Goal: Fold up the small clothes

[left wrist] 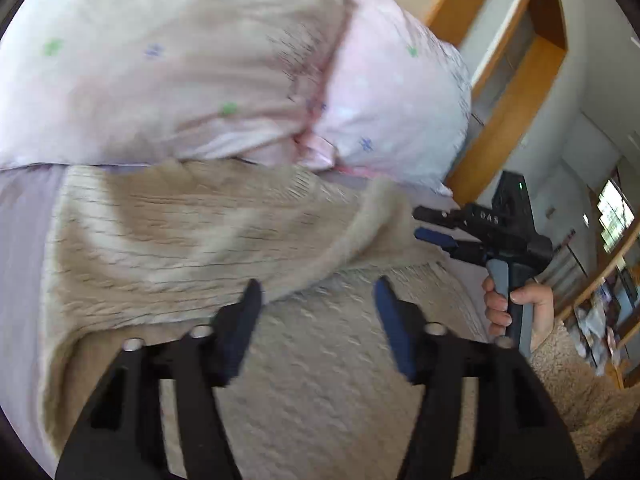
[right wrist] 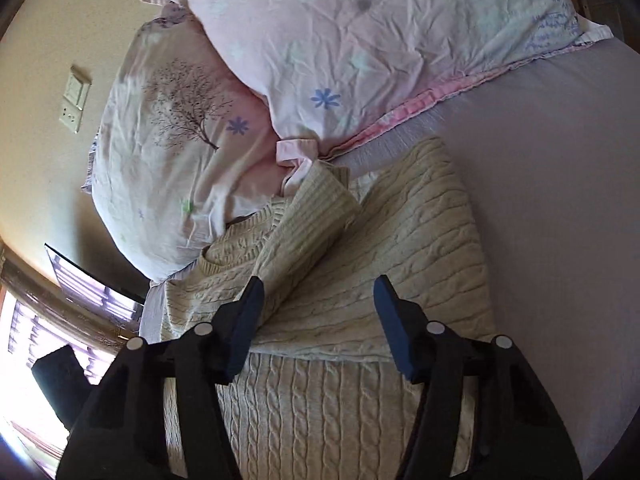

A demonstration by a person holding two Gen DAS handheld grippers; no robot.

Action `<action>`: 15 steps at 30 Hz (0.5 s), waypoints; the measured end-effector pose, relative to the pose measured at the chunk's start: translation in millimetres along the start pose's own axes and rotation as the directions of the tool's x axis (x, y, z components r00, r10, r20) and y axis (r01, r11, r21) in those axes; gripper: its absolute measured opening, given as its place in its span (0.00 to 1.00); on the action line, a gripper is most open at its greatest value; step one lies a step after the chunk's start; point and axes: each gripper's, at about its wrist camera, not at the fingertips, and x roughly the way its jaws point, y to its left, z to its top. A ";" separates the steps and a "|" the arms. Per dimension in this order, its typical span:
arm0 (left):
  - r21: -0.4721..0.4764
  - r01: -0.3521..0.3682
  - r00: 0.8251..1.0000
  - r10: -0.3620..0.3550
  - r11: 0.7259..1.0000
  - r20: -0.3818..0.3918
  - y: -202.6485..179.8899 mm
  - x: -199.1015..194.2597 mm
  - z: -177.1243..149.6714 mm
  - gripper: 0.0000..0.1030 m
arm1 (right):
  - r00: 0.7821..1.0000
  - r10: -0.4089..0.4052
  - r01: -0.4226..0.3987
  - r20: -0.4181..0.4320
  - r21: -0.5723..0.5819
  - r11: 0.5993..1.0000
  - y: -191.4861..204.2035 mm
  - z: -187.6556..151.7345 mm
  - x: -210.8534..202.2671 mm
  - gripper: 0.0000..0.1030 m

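Note:
A cream cable-knit sweater (left wrist: pixel 192 240) lies on the lilac bed sheet (left wrist: pixel 20 216), partly folded, with a sleeve laid across its body (right wrist: pixel 316 216). It also shows in the right wrist view (right wrist: pixel 400 264), neckline toward the pillows. My left gripper (left wrist: pixel 318 292) is open and empty just above the sweater's folded edge. My right gripper (right wrist: pixel 318 292) is open and empty above the sweater's middle. It also shows at the right of the left wrist view (left wrist: pixel 430 226), open, beside the sweater's edge.
Two pink flower-print pillows (right wrist: pixel 360 52) (right wrist: pixel 172 152) lie at the head of the bed. A wooden door frame (left wrist: pixel 516 92) and shelves (left wrist: pixel 608 280) stand beyond the bed. A window (right wrist: pixel 24 344) and a wall switch (right wrist: pixel 76 96) are to the left.

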 end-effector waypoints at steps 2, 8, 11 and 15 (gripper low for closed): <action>-0.046 -0.102 0.993 0.105 0.994 0.048 24.4 -35.1 -9.0 0.74 | 1.000 0.023 -0.023 -0.020 0.035 0.999 2.4 8.1 12.6 0.54; -0.275 -0.211 0.973 0.228 0.938 0.030 92.1 -104.1 -54.8 0.74 | 0.999 -0.034 0.039 -0.029 0.178 0.983 0.4 3.2 19.7 0.47; -0.331 -0.174 0.981 0.193 0.927 0.025 106.6 -119.9 -82.7 0.74 | 1.000 0.013 -0.009 -0.019 0.192 0.981 -0.8 -6.8 11.4 0.47; -0.340 -0.134 0.989 0.147 0.931 0.013 107.9 -112.3 -99.9 0.74 | 0.998 0.033 -0.018 -0.063 0.218 0.976 -5.9 -14.7 23.0 0.41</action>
